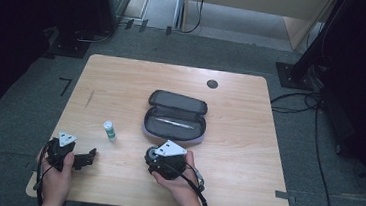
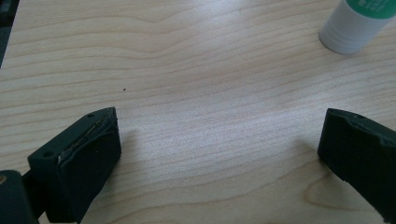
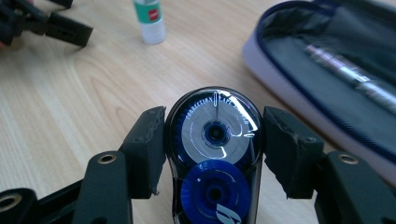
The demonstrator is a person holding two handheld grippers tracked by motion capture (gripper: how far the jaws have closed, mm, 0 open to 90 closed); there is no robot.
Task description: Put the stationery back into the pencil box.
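In the right gripper view a blue and clear correction tape dispenser point(image 3: 215, 158) sits between the jaws of my right gripper point(image 3: 215, 136), which is shut on its two sides just above the table. In the high view that gripper point(image 1: 155, 157) is near the front edge, just in front of an open grey pencil case point(image 1: 175, 115) with a silver pen point(image 1: 174, 123) inside. My left gripper point(image 2: 219, 140) is open over bare wood with nothing between its jaws; in the high view it point(image 1: 87, 158) lies at the front left. A white and green glue stick point(image 1: 110, 130) stands upright between the grippers.
The wooden table point(image 1: 247, 154) has bare room at the right and back. A dark round grommet point(image 1: 212, 84) is set near its far edge. The glue stick point(image 2: 357, 23) stands ahead and to the right of the left jaws. The pencil case point(image 3: 336, 70) lies close on the right gripper's right.
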